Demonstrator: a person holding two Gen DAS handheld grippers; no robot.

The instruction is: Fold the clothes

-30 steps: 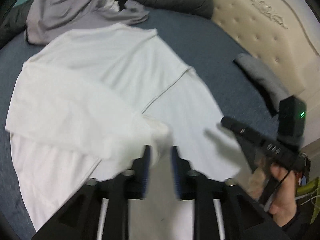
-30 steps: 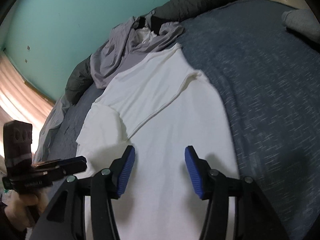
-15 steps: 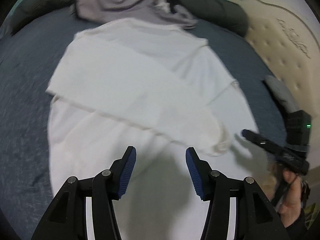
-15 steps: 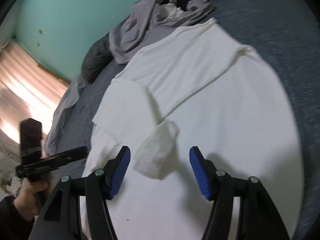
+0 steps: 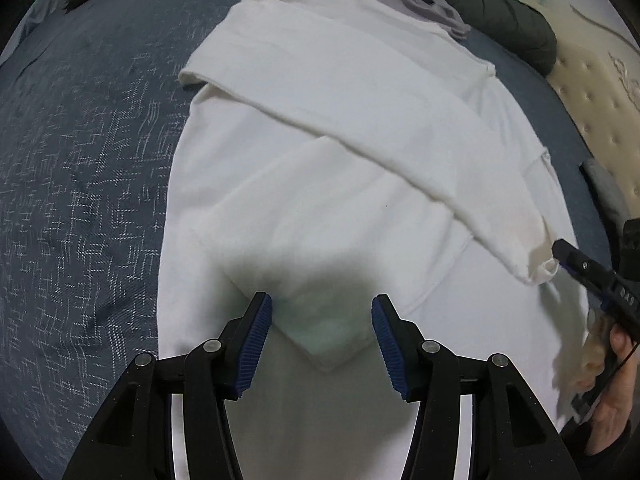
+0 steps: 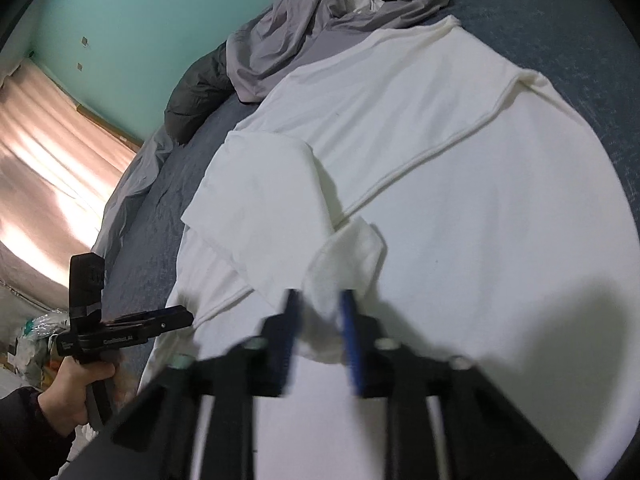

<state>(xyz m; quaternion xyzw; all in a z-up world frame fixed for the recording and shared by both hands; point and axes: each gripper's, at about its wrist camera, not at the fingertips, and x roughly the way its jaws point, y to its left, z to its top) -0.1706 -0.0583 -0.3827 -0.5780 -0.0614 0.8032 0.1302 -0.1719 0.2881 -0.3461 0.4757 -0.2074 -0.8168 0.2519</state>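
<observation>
Blue bedspread [image 5: 92, 168], white shirt [image 5: 320, 128]; left claw [image 5: 322, 344] agape, right claw [image 6: 320, 320] pinching sleeve cuff [image 6: 344, 264].

The shirt [image 5: 340, 128] is plain white, spread on a bed [image 5: 88, 168] covered in dark blue flecked with pale dashes. Behind it lie a lilac-grey garment [image 6: 288, 36] and a charcoal pillow [image 6: 196, 96]. The wall [image 6: 132, 20] is turquoise; the claw pads [image 5: 256, 344] are blue on black.
</observation>
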